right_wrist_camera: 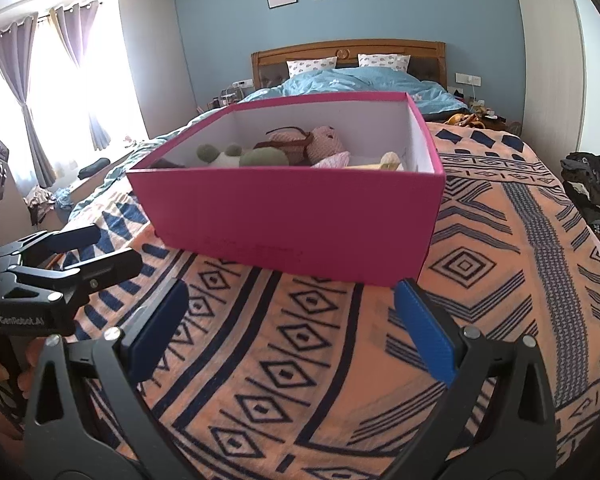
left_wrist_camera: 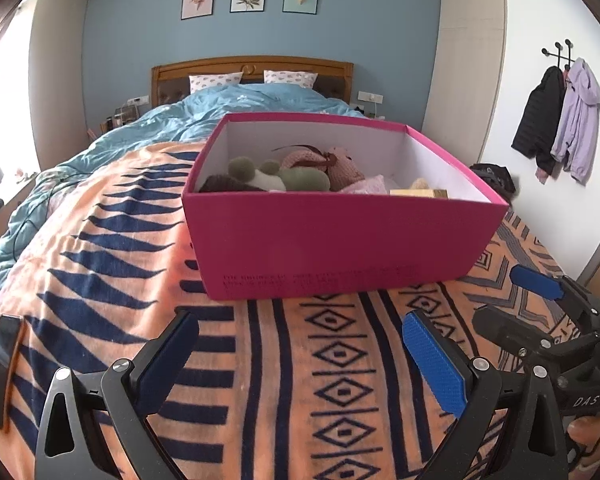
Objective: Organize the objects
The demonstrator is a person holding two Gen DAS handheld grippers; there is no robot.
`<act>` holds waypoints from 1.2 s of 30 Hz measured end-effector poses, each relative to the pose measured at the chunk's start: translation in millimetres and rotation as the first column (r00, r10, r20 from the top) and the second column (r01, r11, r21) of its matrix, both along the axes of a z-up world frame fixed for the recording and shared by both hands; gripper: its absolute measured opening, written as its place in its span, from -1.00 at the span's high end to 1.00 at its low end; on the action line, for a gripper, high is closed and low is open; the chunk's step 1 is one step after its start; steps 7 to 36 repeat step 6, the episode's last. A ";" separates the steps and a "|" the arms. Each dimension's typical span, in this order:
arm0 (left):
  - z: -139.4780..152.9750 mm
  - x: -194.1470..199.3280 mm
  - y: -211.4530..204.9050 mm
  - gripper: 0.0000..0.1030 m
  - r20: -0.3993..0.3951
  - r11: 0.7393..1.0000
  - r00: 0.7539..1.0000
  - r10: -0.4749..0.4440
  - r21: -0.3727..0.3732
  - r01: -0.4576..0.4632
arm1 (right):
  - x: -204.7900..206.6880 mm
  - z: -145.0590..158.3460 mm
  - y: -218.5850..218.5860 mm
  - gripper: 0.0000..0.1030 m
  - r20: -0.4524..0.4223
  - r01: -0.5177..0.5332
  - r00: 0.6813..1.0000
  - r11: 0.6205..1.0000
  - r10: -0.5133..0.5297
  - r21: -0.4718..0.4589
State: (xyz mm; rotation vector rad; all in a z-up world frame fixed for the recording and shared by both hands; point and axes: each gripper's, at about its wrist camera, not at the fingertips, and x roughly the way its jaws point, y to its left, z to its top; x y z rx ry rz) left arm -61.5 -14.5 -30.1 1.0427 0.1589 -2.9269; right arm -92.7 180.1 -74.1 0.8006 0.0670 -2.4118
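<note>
- Bed [left_wrist_camera: 100, 208]: wooden headboard [left_wrist_camera: 252, 66] at the far end, against a blue wall.
- Near part covered by an orange blanket [left_wrist_camera: 300, 360] with dark blue diamond and triangle patterns.
- Far part covered by a rumpled blue duvet [left_wrist_camera: 204, 112]; two patterned pillows [left_wrist_camera: 216, 80] lie against the headboard.
- Open pink box [left_wrist_camera: 340, 236] sits on the blanket, right of centre in the left wrist view.
- Black flat object [left_wrist_camera: 4, 360] lies at the blanket's near left edge; kind unclear.
- Brown item [right_wrist_camera: 466, 120] on the far right of the bed; unclear.
</note>
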 end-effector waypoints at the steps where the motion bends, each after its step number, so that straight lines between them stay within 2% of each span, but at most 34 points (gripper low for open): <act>1: -0.5 0.9 1.4 -1.00 -0.002 1.000 1.000 0.003 -0.003 -0.003 | 1.9 -1.2 -1.1 -1.00 0.000 -0.003 1.000 1.000 0.003 0.003; 36: -3.8 3.1 5.3 -1.00 0.011 1.000 1.000 0.003 -0.004 -0.003 | 6.5 -4.1 -3.9 -1.00 0.009 -0.004 1.000 1.000 0.004 0.002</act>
